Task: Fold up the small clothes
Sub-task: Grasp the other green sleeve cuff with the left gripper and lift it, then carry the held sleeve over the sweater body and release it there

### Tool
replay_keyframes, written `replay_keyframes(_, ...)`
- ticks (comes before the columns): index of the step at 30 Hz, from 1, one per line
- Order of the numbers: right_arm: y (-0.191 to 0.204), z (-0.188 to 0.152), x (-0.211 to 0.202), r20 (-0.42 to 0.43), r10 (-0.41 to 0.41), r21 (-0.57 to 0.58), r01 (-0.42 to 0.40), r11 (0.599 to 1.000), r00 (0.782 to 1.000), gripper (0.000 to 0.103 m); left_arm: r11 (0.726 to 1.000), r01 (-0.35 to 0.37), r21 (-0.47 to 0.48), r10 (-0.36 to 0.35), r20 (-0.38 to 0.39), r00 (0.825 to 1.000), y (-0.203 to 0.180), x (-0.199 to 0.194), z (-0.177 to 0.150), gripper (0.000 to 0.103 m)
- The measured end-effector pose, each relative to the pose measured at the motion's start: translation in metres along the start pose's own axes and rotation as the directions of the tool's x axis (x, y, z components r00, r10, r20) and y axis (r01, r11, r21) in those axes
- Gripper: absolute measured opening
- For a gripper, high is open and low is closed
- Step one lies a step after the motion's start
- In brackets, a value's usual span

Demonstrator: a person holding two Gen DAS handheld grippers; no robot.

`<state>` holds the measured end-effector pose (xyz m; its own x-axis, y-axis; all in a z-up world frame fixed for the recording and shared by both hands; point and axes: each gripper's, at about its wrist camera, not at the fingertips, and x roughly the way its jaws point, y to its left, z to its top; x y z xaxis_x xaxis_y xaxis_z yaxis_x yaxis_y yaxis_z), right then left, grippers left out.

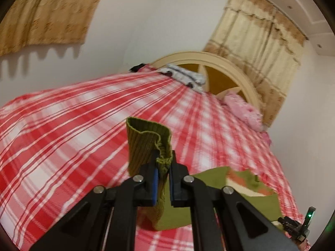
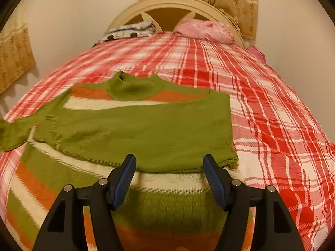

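Observation:
A green knit sweater (image 2: 134,129) with orange and cream stripes lies on the red plaid bed. Its right sleeve is folded across the body. Its left sleeve stretches off to the left edge of the right wrist view. My left gripper (image 1: 162,167) is shut on the ribbed cuff of that sleeve (image 1: 146,142) and holds it lifted above the bed, with the sweater body (image 1: 240,188) low to its right. My right gripper (image 2: 169,171) is open and empty, just above the sweater's lower part, near the folded sleeve's edge.
The red and white plaid bedspread (image 2: 261,87) covers the bed. At the headboard (image 2: 167,2) lie a black and white cloth (image 2: 129,31) and a pink cloth (image 2: 205,31). Curtains hang on the walls. The other gripper's tip shows at bottom right in the left wrist view (image 1: 301,226).

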<state>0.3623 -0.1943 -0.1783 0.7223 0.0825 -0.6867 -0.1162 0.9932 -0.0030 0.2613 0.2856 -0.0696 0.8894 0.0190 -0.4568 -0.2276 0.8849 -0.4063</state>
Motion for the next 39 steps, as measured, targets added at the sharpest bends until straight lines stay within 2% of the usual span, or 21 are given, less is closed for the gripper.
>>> replay_keyframes(5,-0.012,-0.005,-0.025,0.031,0.030,0.021,-0.031,0.999,0.999,0.067,0.995,0.092,0.044,-0.093,0.032,0.995,-0.046,-0.003,0.013,0.008)
replay_keyframes(15,-0.039,-0.023,-0.065,0.071,0.031,0.043,-0.034,0.998,0.997,0.067,0.968,0.204,0.145,-0.211,0.033,0.977,-0.128,0.010,0.018,0.008)
replay_keyframes(26,-0.058,-0.046,-0.094,0.086,0.043,0.066,-0.049,0.997,0.995,0.068,0.928,0.280,0.244,-0.298,0.039,0.954,-0.224,0.016,0.020,0.007)
replay_keyframes(32,-0.065,-0.056,-0.101,0.096,0.058,0.077,-0.066,0.995,0.994,0.068,0.896,0.344,0.281,-0.362,0.013,0.932,-0.273,0.022,0.011,0.007)
replay_keyframes(39,-0.077,-0.072,-0.093,0.068,0.078,0.124,-0.087,0.988,0.995,0.068,0.867,0.405,0.291,-0.408,-0.051,0.911,-0.326,0.040,-0.019,0.006)
